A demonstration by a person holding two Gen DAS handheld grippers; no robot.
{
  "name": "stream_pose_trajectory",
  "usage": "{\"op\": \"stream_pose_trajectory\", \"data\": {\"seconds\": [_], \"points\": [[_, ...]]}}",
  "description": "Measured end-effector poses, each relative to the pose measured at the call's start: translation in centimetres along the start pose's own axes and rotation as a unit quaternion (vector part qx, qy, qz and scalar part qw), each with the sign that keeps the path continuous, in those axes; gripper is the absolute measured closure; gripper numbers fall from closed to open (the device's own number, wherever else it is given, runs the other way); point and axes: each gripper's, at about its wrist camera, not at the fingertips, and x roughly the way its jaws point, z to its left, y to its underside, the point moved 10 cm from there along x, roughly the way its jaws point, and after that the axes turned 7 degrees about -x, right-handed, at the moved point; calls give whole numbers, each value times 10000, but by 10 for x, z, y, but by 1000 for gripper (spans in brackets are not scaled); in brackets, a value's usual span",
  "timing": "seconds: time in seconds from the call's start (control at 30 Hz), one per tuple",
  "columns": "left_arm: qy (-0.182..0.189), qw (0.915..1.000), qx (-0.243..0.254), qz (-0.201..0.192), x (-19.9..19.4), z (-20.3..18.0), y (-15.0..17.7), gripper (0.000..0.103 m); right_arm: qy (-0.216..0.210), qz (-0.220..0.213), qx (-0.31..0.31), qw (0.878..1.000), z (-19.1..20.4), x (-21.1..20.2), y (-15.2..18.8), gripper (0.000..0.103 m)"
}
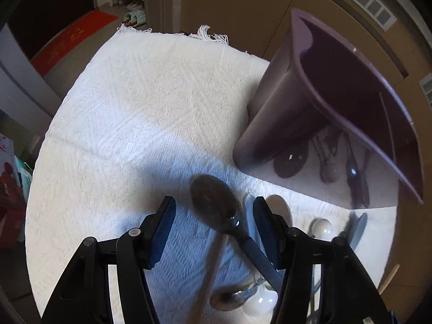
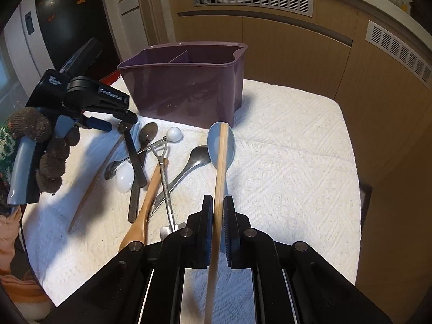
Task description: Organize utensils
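Clamping a pale wooden stick (image 2: 219,186), the right gripper (image 2: 218,216) has its jaws narrow around it, near the blue spoon (image 2: 226,145). Left gripper (image 1: 213,232) jaws stand wide over a dark metal spoon (image 1: 216,205). Farther off, the purple plastic caddy (image 2: 183,91) stands on the white-clothed desk (image 2: 291,162).

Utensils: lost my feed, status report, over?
Right gripper shut on chopstick. Left gripper open around dark spoon. Purple bin ahead, unobstructed.

Purple caddy (image 2: 186,86), white diamond-weave cloth (image 2: 291,162), perhaps grey-blue spoon (image 2: 228,145)
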Motion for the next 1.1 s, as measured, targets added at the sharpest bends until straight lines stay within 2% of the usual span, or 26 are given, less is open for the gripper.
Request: {"op": "stream_pose_trajectory", "data": {"seconds": [0.07,0.17,0.37,0.5,0.6,0.63,0.7,0.83,0.93,1.1], "points": [[-160,9994,220,-194,1,-2,2,51,-4,-13,-21,10000,1,1,0,95],[-250,9964,649,-483,0,-10,3,64,-60,11,-20,10000,2,2,2,95],[24,9887,1131,-979,-24,-14,25,65,-97,-21,-29,9999,4,-1,2,95],[132,9735,1539,-1690,-69,-16,54,66,-205,-36,-157,9997,9,-3,-1,94],[350,9591,1805,-2153,-111,-11,65,72,-430,99,-242,9987,18,4,-1,93],[434,9553,1881,-2238,-123,-9,74,76,-498,160,-269,9983,21,8,-1,93],[518,9509,1987,-2315,-136,-5,85,92,-519,268,-306,9978,26,17,-2,93],[686,9496,1950,-2356,-147,11,83,93,-404,469,-286,9977,30,39,-9,93],[828,9526,1799,-2311,-145,28,80,94,-342,620,-170,9973,29,57,-13,93],[1076,9570,1548,-2204,-142,43,79,94,-111,744,-119,9971,25,73,-13,82]]}}
